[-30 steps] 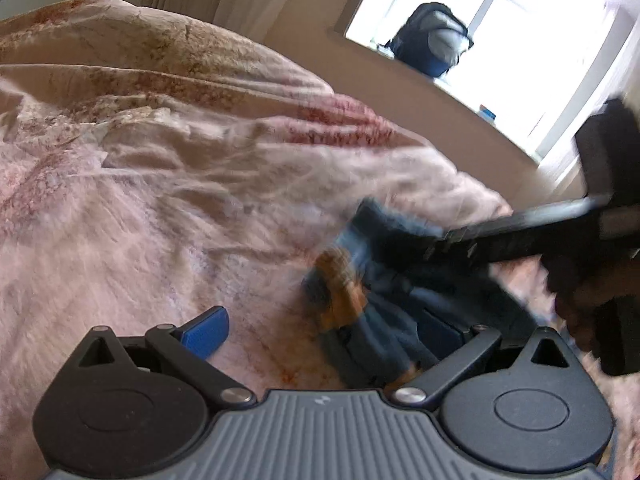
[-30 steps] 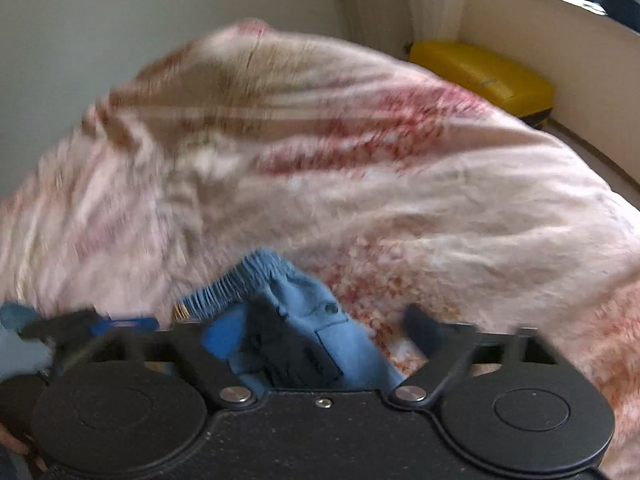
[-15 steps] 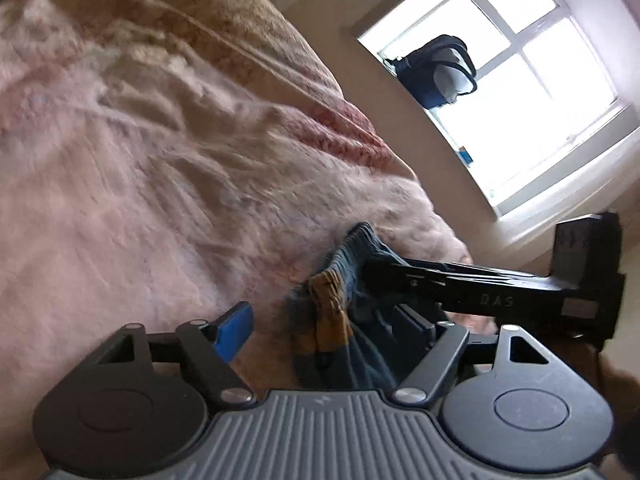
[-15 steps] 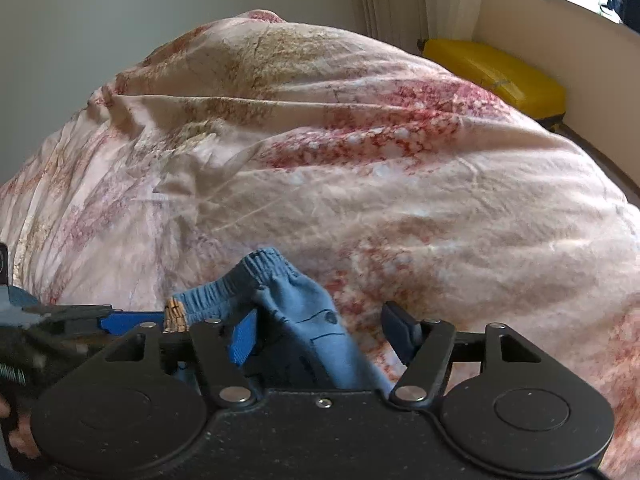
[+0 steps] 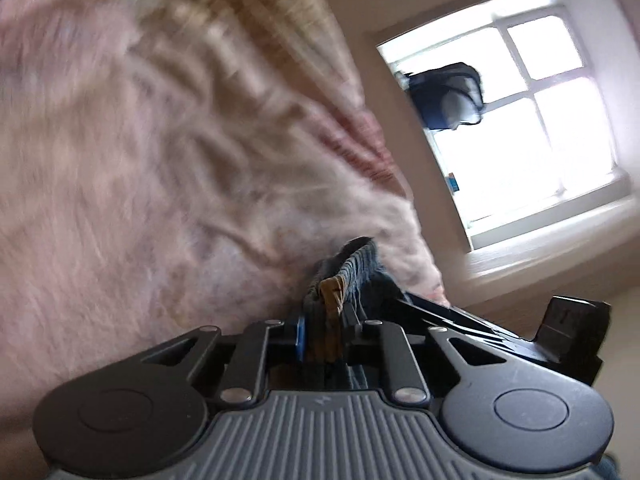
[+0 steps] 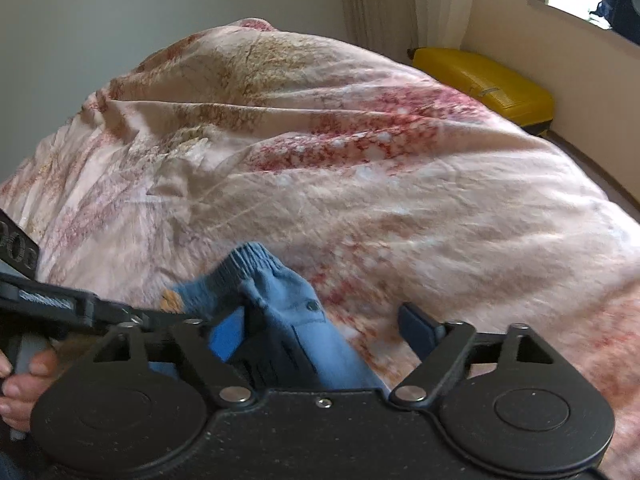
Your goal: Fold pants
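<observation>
Small blue denim pants (image 6: 280, 308) with an elastic waistband lie bunched on the pink floral bedspread (image 6: 360, 184). In the left wrist view my left gripper (image 5: 323, 336) is shut on the pants' waistband (image 5: 352, 276), next to a tan label. The view is tilted and blurred. My right gripper (image 6: 324, 328) is open, its fingers either side of the pants fabric, which lies between them. The left gripper's body shows at the left of the right wrist view (image 6: 60, 308), held by a hand.
A yellow suitcase (image 6: 488, 84) lies on the floor beside the bed, by the curtain. A dark backpack (image 5: 448, 96) sits on the window sill. The right gripper's body (image 5: 520, 336) crosses the lower right of the left wrist view.
My left gripper has closed on the waistband and the camera has tilted. The right gripper has stayed open around the pants with little motion.
</observation>
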`<state>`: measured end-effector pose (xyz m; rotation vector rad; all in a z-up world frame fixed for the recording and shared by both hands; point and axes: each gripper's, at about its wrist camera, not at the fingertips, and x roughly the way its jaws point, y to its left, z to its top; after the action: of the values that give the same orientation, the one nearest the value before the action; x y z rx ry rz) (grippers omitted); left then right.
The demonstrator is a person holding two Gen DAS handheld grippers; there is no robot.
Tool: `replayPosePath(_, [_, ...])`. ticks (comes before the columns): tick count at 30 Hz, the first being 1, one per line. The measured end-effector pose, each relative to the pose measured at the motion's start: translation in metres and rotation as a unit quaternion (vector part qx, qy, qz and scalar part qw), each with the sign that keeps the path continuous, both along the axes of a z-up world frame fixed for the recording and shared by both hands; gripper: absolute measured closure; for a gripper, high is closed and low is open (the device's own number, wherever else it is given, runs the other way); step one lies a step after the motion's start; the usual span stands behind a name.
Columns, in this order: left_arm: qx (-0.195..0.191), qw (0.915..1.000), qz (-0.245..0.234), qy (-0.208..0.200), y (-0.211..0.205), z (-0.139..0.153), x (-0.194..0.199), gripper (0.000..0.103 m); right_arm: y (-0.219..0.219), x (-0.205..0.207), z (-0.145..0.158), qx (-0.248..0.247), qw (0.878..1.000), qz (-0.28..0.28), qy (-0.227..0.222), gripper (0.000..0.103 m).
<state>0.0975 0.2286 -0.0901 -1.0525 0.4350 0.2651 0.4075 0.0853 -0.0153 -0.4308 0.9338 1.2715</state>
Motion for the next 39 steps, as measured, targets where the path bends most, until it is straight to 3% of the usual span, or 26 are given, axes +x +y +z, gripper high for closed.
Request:
replayPosePath(3, [0.039, 0.9992, -0.003, 0.012, -0.008, 0.006, 0.001, 0.086, -0.019, 0.005, 0.002, -0.021, 0.999, -0.033, -0.026, 0.010])
replayPosePath(6, [-0.004, 0.9995, 0.007, 0.029, 0.001, -0.004, 0.004, 0.086, -0.027, 0.010, -0.009, -0.116, 0.984, -0.076, -0.114, 0.007])
replayPosePath(8, [-0.015, 0.9992, 0.011, 0.034, 0.004, -0.007, 0.004, 0.086, -0.036, 0.020, -0.007, -0.126, 0.975, -0.125, -0.130, 0.002])
replayPosePath(11, [-0.004, 0.9993, 0.008, 0.035, 0.002, -0.005, 0.005, 0.086, -0.042, 0.020, 0.001, -0.139, 0.958, -0.163, -0.191, 0.009])
replayPosePath(14, [-0.008, 0.9992, 0.008, 0.038, 0.003, -0.006, 0.006, 0.086, -0.047, 0.005, 0.013, -0.105, 0.968, -0.132, -0.186, 0.009])
replayPosePath(17, [-0.008, 0.9991, 0.008, 0.040, 0.002, -0.006, 0.006, 0.086, -0.046, -0.023, 0.015, -0.097, 0.979, -0.050, -0.174, 0.005])
replayPosePath(19, [-0.005, 0.9992, 0.007, 0.040, 0.002, -0.005, 0.005, 0.086, -0.043, -0.039, 0.003, -0.143, 0.966, 0.005, -0.215, 0.005])
replayPosePath(21, [-0.005, 0.9992, 0.007, 0.040, 0.002, -0.005, 0.005, 0.085, -0.047, -0.039, -0.012, -0.190, 0.948, 0.019, -0.254, 0.004])
replayPosePath(23, [-0.003, 0.9991, 0.007, 0.041, 0.002, -0.005, 0.005, 0.085, -0.058, -0.021, -0.012, -0.201, 0.948, -0.027, -0.247, 0.001])
replayPosePath(26, [-0.001, 0.9990, 0.008, 0.043, 0.002, -0.005, 0.005, 0.085, -0.077, 0.004, 0.006, -0.158, 0.961, -0.093, -0.206, 0.001])
replayPosePath(29, [0.003, 0.9988, 0.008, 0.047, 0.002, -0.006, 0.007, 0.085, -0.091, 0.018, 0.017, -0.127, 0.964, -0.132, -0.191, 0.001])
replayPosePath(32, [0.005, 0.9988, 0.007, 0.048, 0.001, -0.006, 0.008, 0.085, -0.095, 0.017, 0.011, -0.132, 0.965, -0.140, -0.176, 0.001])
replayPosePath(34, [0.006, 0.9988, 0.007, 0.048, 0.002, -0.006, 0.008, 0.085, -0.089, 0.008, 0.000, -0.137, 0.971, -0.110, -0.164, 0.001])
replayPosePath(35, [0.006, 0.9988, 0.006, 0.048, 0.002, -0.006, 0.008, 0.085, -0.087, 0.004, -0.004, -0.153, 0.967, -0.098, -0.178, 0.001])
replayPosePath(37, [0.007, 0.9988, 0.005, 0.049, 0.002, -0.006, 0.008, 0.085, -0.080, 0.000, -0.017, -0.203, 0.949, -0.087, -0.226, 0.001])
replayPosePath(39, [0.007, 0.9988, 0.005, 0.049, 0.002, -0.006, 0.008, 0.085, -0.084, 0.007, -0.012, -0.203, 0.946, -0.116, -0.223, 0.001])
